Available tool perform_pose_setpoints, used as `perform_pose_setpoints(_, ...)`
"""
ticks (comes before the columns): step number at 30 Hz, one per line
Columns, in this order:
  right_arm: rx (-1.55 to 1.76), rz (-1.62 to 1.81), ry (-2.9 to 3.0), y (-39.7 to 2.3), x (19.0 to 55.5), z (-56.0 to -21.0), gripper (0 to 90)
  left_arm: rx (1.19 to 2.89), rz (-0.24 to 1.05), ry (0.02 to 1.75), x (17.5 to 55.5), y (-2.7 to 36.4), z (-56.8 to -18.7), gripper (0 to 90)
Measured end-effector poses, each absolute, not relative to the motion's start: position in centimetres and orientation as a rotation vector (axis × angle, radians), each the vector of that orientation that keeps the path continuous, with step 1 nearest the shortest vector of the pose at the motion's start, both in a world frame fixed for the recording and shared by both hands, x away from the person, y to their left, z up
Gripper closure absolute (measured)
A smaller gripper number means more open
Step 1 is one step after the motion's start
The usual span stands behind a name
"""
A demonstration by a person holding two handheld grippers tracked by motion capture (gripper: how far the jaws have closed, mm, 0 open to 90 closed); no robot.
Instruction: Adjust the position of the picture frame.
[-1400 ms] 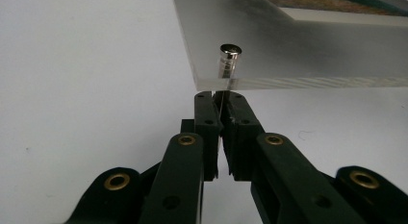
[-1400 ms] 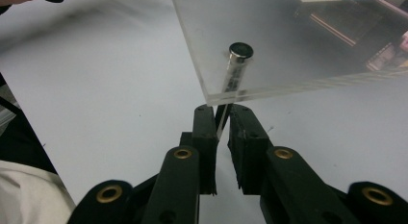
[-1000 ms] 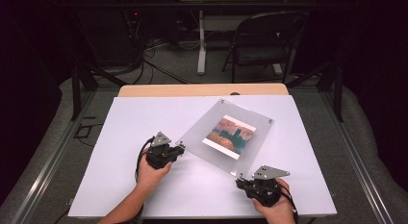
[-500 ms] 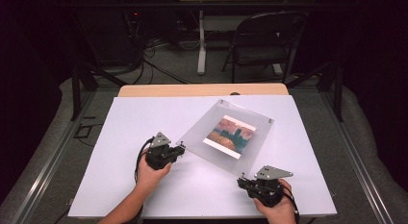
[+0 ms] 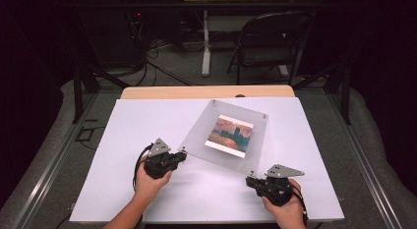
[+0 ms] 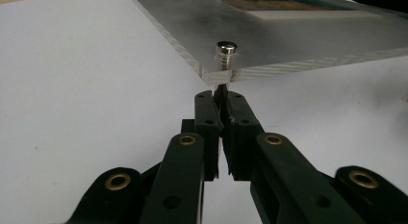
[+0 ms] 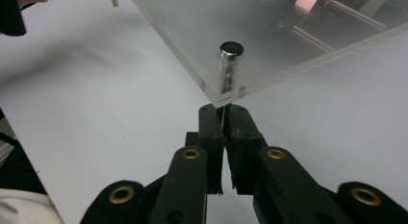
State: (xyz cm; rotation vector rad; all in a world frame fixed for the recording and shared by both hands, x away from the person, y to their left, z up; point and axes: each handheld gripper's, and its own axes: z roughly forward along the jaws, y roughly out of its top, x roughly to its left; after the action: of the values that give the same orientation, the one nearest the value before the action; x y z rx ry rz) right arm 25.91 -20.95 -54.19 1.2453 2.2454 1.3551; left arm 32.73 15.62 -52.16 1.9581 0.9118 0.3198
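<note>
Your right gripper [image 5: 252, 180] sits nearest you, by the worktop's [image 5: 147, 121] near-right corner, fingers [image 7: 211, 132] pressed together with the tips right at the near corner of the clear acrylic frame [image 5: 196, 135], just under its corner bolt [image 7: 231, 50]; can't tell if they pinch the bolt's stem or just touch it. Your left gripper [image 5: 184, 154] is a bit farther in, left of centre, fingers [image 6: 208, 120] also pressed together, tips at the frame's left corner under that corner's bolt [image 6: 226, 47]. The frame lies turned like a diamond right of the worktop's centre, reaching toward the far edge, with a landscape print [image 5: 230, 133] in its middle.
</note>
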Motion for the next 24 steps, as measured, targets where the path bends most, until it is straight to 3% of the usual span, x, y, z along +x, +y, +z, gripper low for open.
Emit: perform_pose_setpoints(24, 1.283, 1.351, 2.287, -20.0, 31.8, -55.1, 85.4, 1.94, 0.359, 0.991, 30.7, 17.4, -52.4, 85.6)
